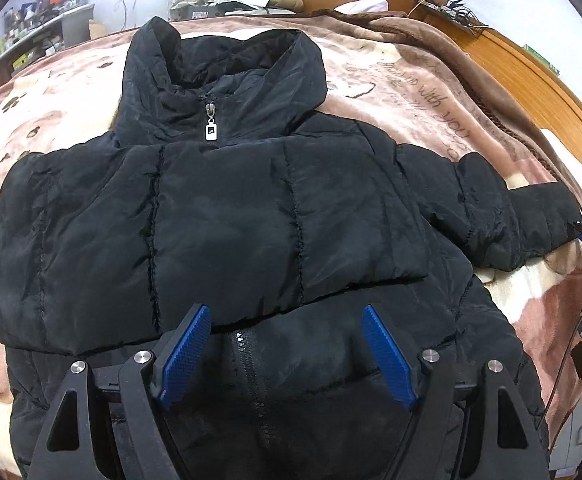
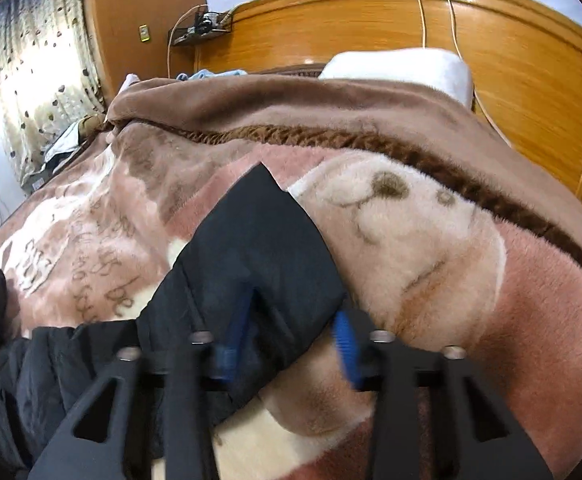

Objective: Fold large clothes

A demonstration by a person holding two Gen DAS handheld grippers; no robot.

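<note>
The right wrist view is smeared with motion blur, so the right tongs (image 2: 293, 340) are hard to read: their blue pads (image 2: 345, 340) stand apart on either side of the cuff end of a black sleeve (image 2: 259, 248), and I cannot tell whether they pinch the cloth or only straddle it. In the left wrist view only a sliver of those right tongs shows at the frame's edge, at the sleeve's tip. The hem of the black puffer jacket (image 1: 219, 216) is cut off by the bottom of the frame and partly hidden behind the left tongs (image 1: 287, 350), which are spread wide with nothing between their pads, hovering over the lower zip.

The jacket lies front-up on a bed covered by a pink and cream blanket (image 1: 391, 80) printed with bears and writing. Its collar stands up, zipped, with a silver zipper pull (image 1: 210, 126) hanging below. One sleeve is folded flat across the chest; the other stretches out sideways toward the wooden headboard (image 2: 491, 40). A white pillow (image 2: 403, 68) sits against that headboard
</note>
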